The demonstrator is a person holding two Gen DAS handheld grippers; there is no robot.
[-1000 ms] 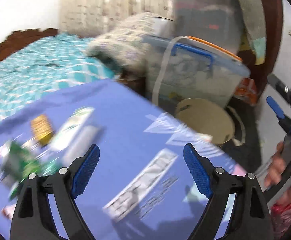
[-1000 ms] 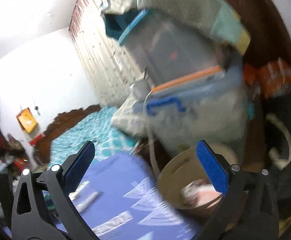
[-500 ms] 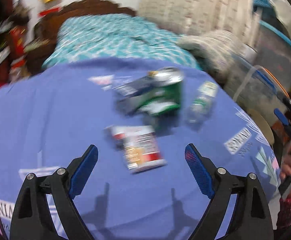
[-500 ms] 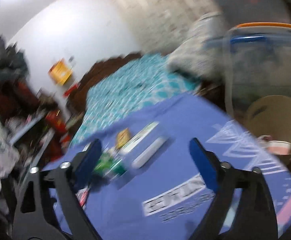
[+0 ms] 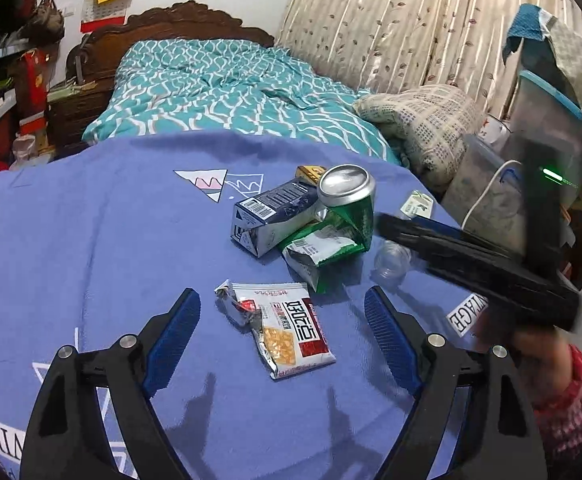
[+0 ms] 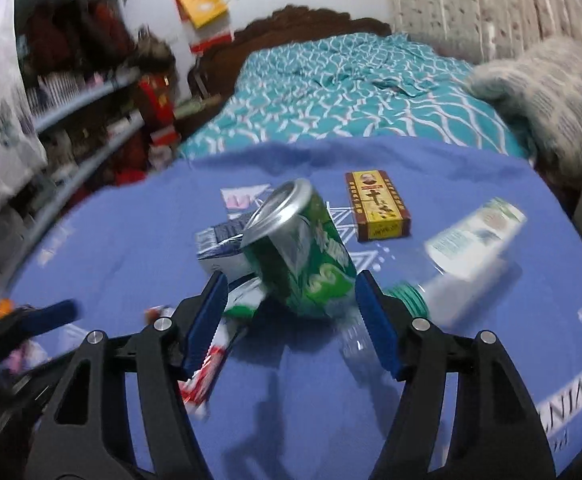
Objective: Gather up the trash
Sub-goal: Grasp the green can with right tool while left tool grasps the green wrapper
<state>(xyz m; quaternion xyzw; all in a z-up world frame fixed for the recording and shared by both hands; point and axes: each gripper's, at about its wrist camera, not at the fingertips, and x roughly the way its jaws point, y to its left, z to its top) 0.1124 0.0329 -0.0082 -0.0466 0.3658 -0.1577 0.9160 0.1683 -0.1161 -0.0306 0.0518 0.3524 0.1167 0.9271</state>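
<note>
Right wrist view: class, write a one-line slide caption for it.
Open right gripper closes in on a crushed green aluminium can lying among trash on the purple cloth.

Each gripper has a black plastic frame with two angled arms and triangular cutouts. On the left gripper (image 5: 283, 334), ribbed blue pads line the inner faces of the fingers (image 5: 175, 330), and round silver screws sit at the joints. The right gripper (image 6: 291, 322) has the same build: blue ribbed pads, silver screws. Seen from the left wrist camera, its body carries a lit green indicator. The hand (image 5: 547, 354) holding it shows bare skin and a red-and-white patterned sleeve.
</note>
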